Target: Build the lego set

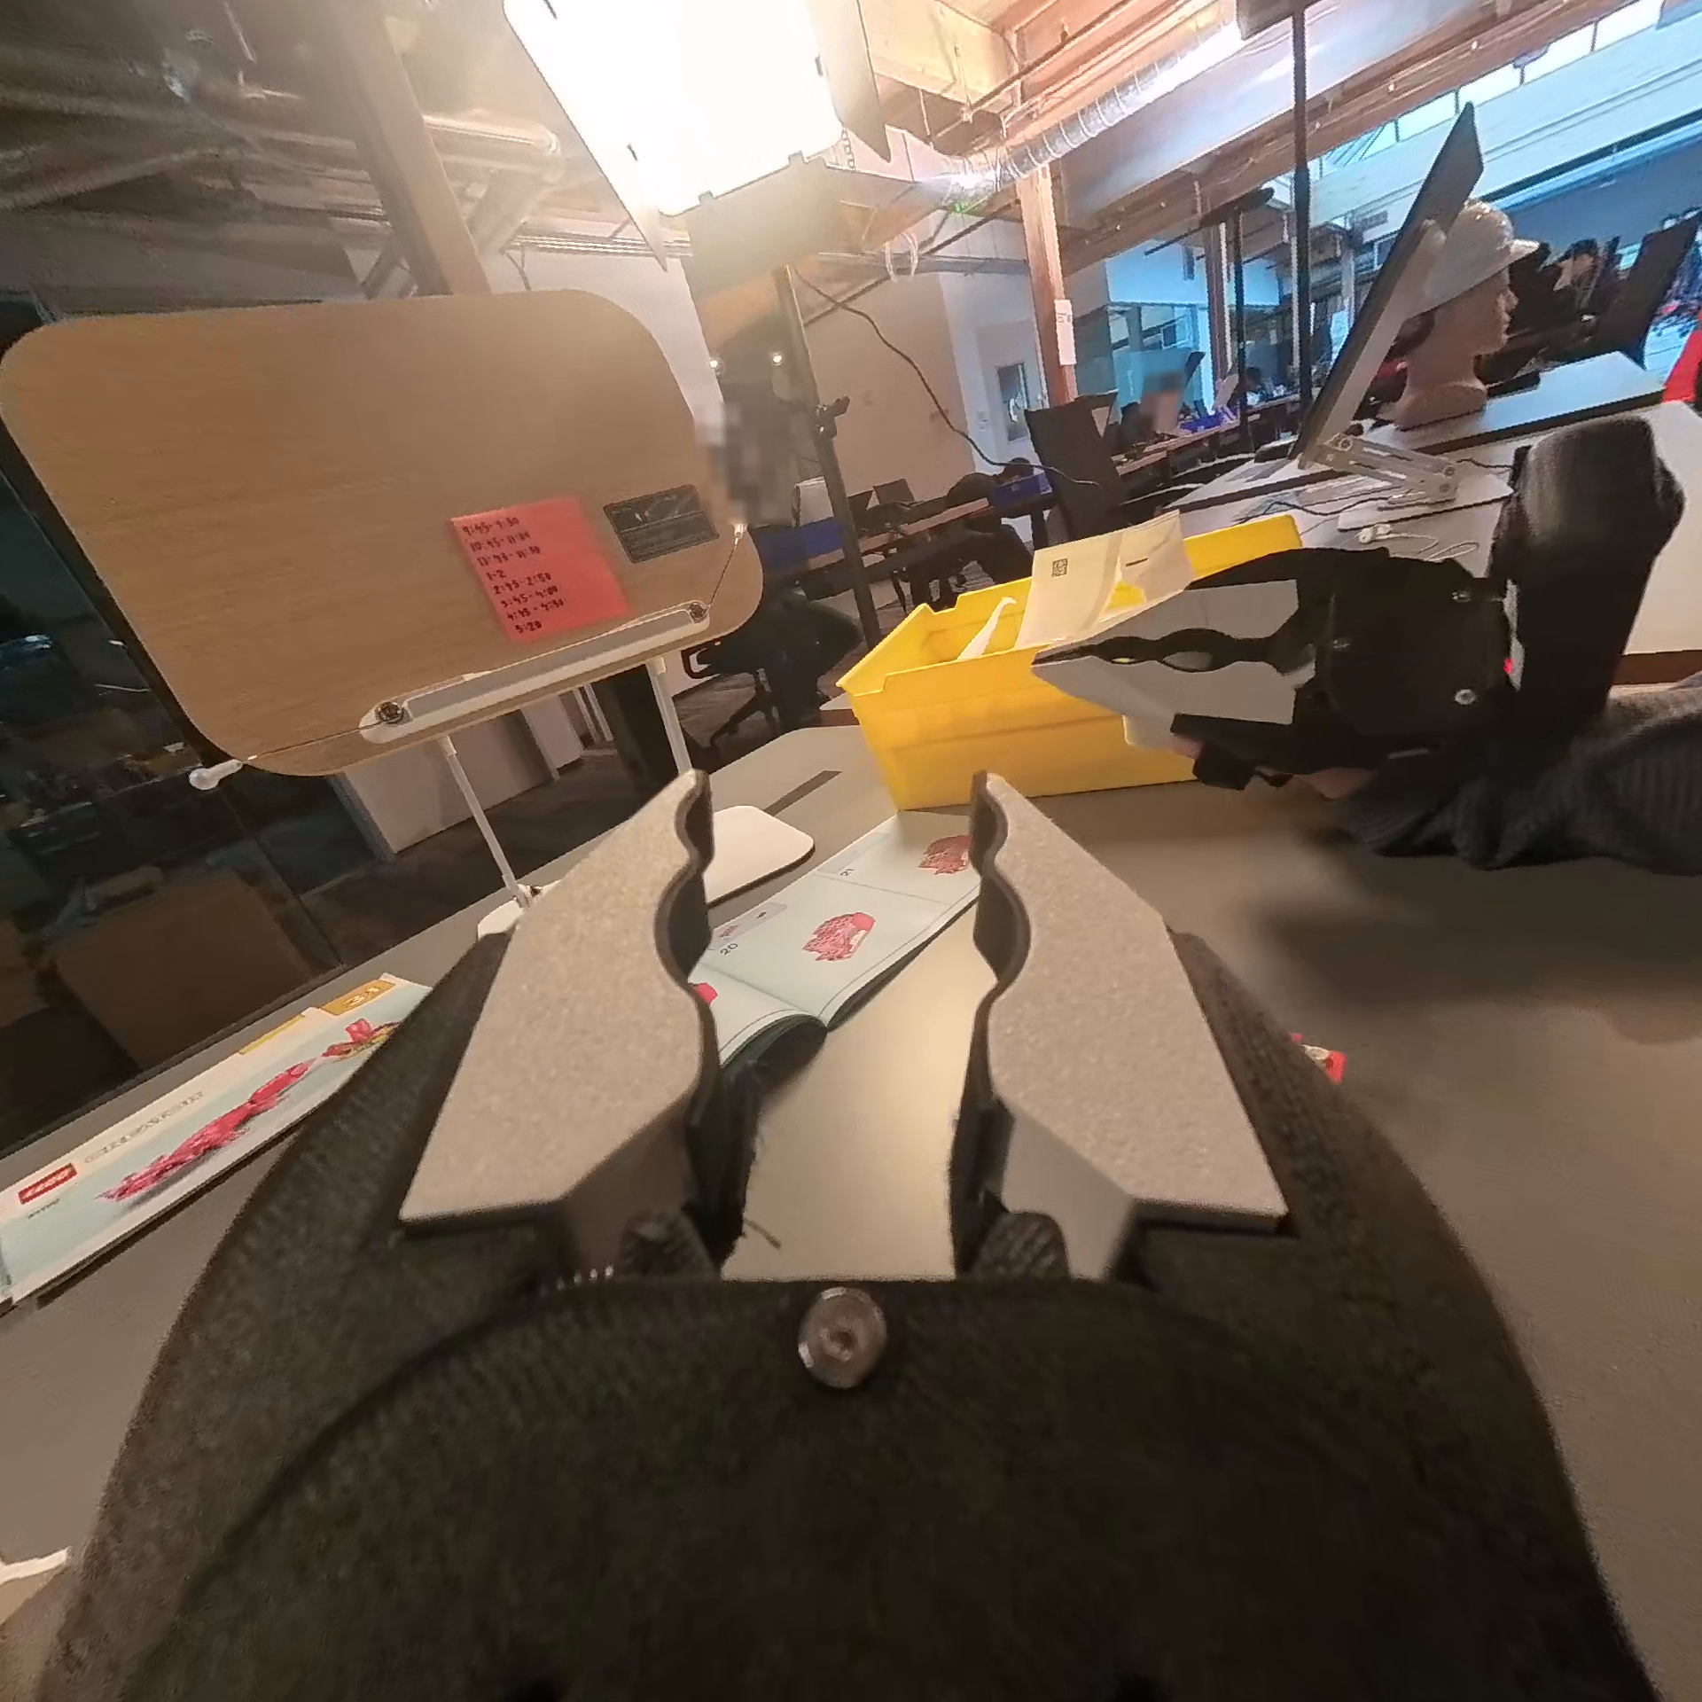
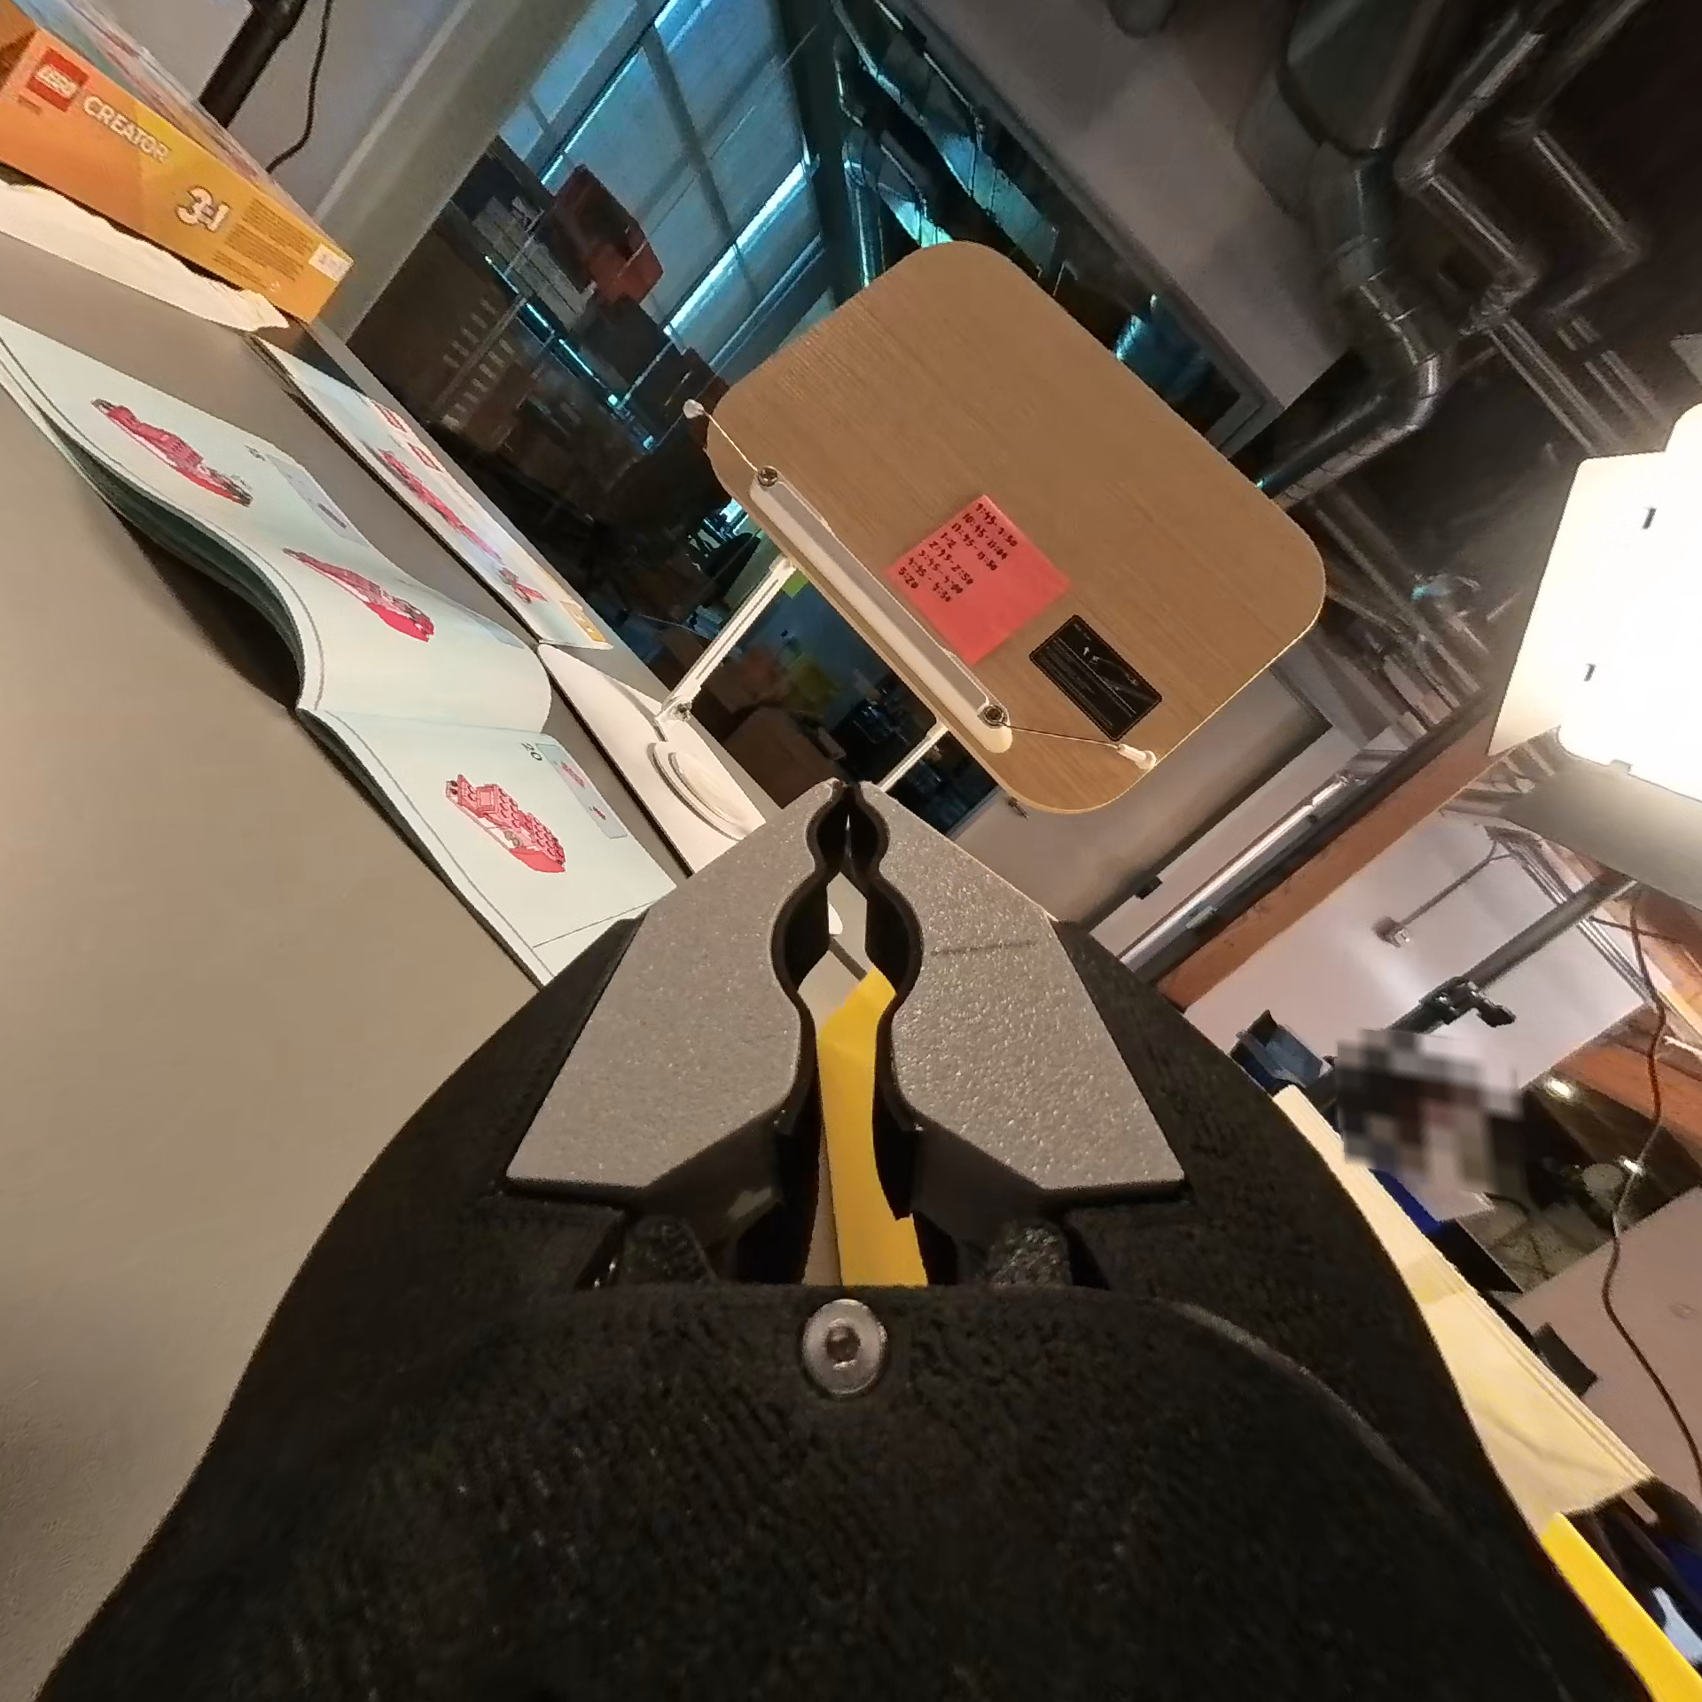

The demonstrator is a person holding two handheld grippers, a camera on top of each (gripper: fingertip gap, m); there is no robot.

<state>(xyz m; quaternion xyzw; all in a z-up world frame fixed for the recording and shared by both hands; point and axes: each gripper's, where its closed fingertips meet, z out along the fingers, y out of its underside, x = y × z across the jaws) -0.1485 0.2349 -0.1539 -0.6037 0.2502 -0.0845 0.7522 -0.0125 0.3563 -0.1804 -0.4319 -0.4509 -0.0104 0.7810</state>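
Note:
My left gripper (image 1: 840,792) is open with nothing between its fingers. It hovers over an open instruction booklet (image 1: 829,949) with pictures of a red model, which lies on the grey table (image 1: 1289,921). My right gripper (image 2: 849,790) is shut, fingertips together and rolled on its side. In the left wrist view it (image 1: 1045,656) sits at the rim of a yellow bin (image 1: 967,718), right beside a white paper bag (image 1: 1096,576) that stands in the bin. Yellow shows through the gaps behind its pads (image 2: 866,1059). The booklet also shows in the right wrist view (image 2: 414,681).
A wooden book stand (image 1: 368,516) on a white base (image 1: 755,847) stands behind the booklet, with a pink note on it. A second booklet (image 1: 184,1151) lies at the left. An orange box (image 2: 166,157) is farther off. A sleeve (image 1: 1520,783) rests at the right. Spacing between my two grippers at the tips: around 20 centimeters.

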